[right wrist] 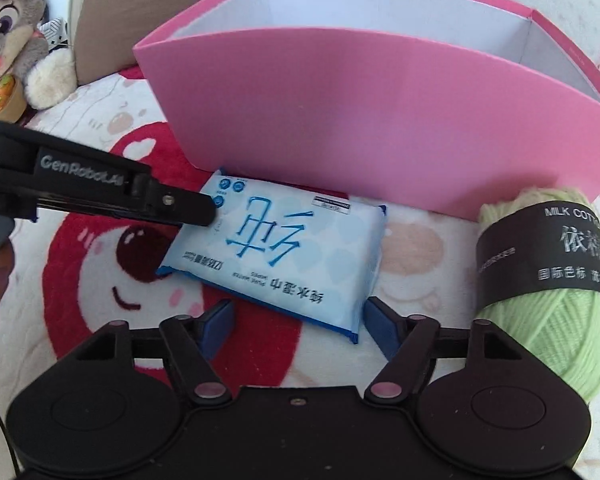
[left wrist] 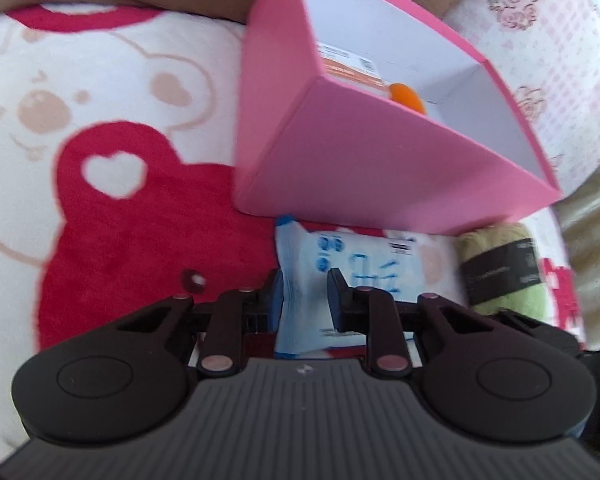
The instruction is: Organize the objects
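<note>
The wet-wipes pack (right wrist: 272,258) lies flat on the bear-print blanket (right wrist: 100,288), just in front of the pink box (right wrist: 380,128), with its far end close to the box's near wall. My left gripper (left wrist: 302,292) has its fingers pinched on the pack's left end; the soft wrapper bunches up between the pads. My right gripper (right wrist: 296,322) hangs over the near edge of the pack with its jaws apart, one pad either side of that corner and neither pressing on it.

To the right of the pack sits a ball of green yarn (right wrist: 548,292) with a black band, close to the box's near corner. Inside the box I can see something orange (left wrist: 408,96) against the near wall and a label on the floor of it. A grey plush rabbit (right wrist: 16,24) sits well away at the back left.

My worry is the left grip: it has only a soft end of the wrapper, so on a lift the pack may sag, swing or slide out. The box wall stands right behind it, so a low carry could catch the rim and shove the box. If I close the right gripper as it stands, it may only nip the corner seam.
</note>
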`<action>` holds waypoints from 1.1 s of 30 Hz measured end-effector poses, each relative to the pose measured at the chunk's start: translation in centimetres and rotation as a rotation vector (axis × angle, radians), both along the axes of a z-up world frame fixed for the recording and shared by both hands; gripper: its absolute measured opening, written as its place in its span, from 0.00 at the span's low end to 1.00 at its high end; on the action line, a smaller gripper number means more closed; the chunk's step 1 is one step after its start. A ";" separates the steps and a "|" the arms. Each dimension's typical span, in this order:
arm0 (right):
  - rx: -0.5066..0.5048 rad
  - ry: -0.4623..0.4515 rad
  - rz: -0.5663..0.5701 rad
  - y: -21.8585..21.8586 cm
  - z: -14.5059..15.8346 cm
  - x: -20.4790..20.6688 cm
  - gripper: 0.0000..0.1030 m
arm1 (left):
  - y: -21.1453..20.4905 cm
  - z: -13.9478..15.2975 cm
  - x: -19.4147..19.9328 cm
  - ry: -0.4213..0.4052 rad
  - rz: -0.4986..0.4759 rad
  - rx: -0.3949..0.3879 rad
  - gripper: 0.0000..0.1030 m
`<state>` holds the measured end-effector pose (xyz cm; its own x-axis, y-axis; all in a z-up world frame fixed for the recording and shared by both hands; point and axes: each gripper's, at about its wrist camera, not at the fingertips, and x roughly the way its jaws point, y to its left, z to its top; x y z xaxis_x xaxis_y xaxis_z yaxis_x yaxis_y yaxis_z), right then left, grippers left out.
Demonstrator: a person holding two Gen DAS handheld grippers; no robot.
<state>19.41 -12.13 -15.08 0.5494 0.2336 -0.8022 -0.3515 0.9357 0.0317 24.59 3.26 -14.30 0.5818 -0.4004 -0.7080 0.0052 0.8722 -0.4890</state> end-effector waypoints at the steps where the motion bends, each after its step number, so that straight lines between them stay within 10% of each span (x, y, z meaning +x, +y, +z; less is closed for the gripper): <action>1: 0.004 -0.005 0.007 0.1 0.2 -0.2 0.74 | -0.3 0.1 0.0 -0.001 -0.009 0.005 0.22; 19: 0.365 0.194 -0.103 -3.6 0.7 0.5 0.76 | -0.6 0.3 -0.3 0.106 -0.014 0.071 0.23; 24: 0.254 0.153 -0.100 -2.2 0.3 1.0 0.56 | -0.6 0.3 -0.1 0.104 -0.029 0.067 0.23; 33: 0.217 0.107 -0.076 -2.0 0.3 0.5 0.54 | -1.1 0.5 -0.5 0.090 -0.029 0.076 0.23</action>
<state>19.92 -14.12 -14.74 0.4864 0.3682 -0.7924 -0.2642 0.9264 0.2683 24.05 2.17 -13.77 0.5037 -0.3593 -0.7856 -0.0093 0.9071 -0.4208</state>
